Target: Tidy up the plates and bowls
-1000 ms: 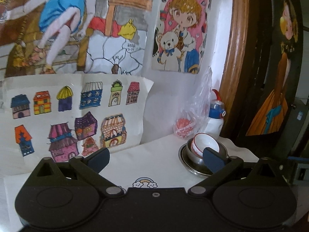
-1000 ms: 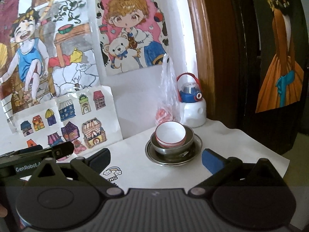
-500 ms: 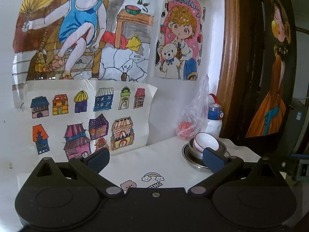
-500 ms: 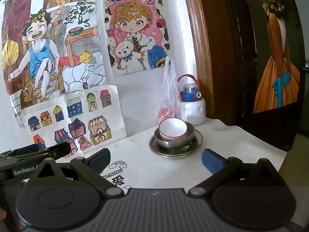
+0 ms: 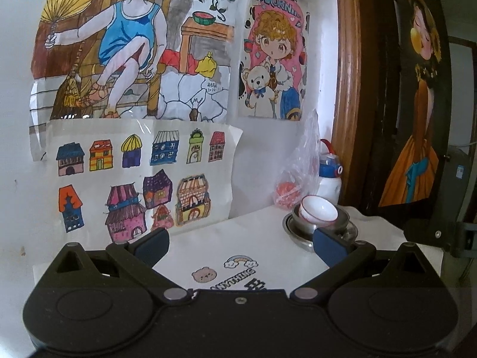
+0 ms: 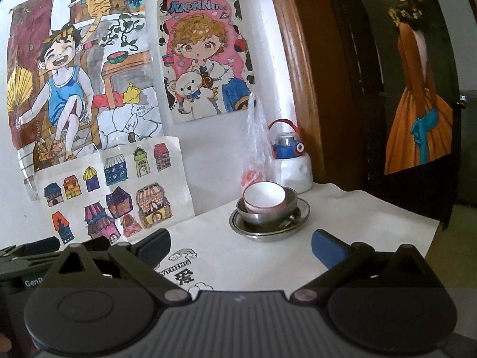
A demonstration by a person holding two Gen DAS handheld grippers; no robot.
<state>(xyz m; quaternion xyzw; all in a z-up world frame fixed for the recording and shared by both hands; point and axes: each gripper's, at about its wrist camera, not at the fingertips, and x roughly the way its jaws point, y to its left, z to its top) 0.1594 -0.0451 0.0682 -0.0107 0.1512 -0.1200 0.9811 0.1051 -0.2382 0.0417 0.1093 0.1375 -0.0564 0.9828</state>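
Note:
A white bowl with a red rim (image 6: 263, 196) leans tilted inside a steel bowl (image 6: 268, 212), which rests on a steel plate (image 6: 269, 229) near the table's back right corner. The same stack shows in the left wrist view: white bowl (image 5: 318, 211), steel bowl (image 5: 342, 220), plate (image 5: 298, 232). My left gripper (image 5: 241, 243) is open, held back from the stack, with its right finger overlapping the plate's edge in view. My right gripper (image 6: 240, 243) is open too, nothing between its fingers, short of the stack.
A white table cover with a rainbow print (image 6: 184, 253) spreads under both grippers. Behind the stack stand a white and blue water bottle (image 6: 290, 161) and a clear plastic bag (image 6: 256, 149). Drawings hang on the wall (image 6: 208, 149). The table's right edge (image 6: 432, 232) drops off beside a dark door.
Both grippers have drawn back and risen from the stack, so more of the table cover and wall shows. The stack has not moved. Both stay open.

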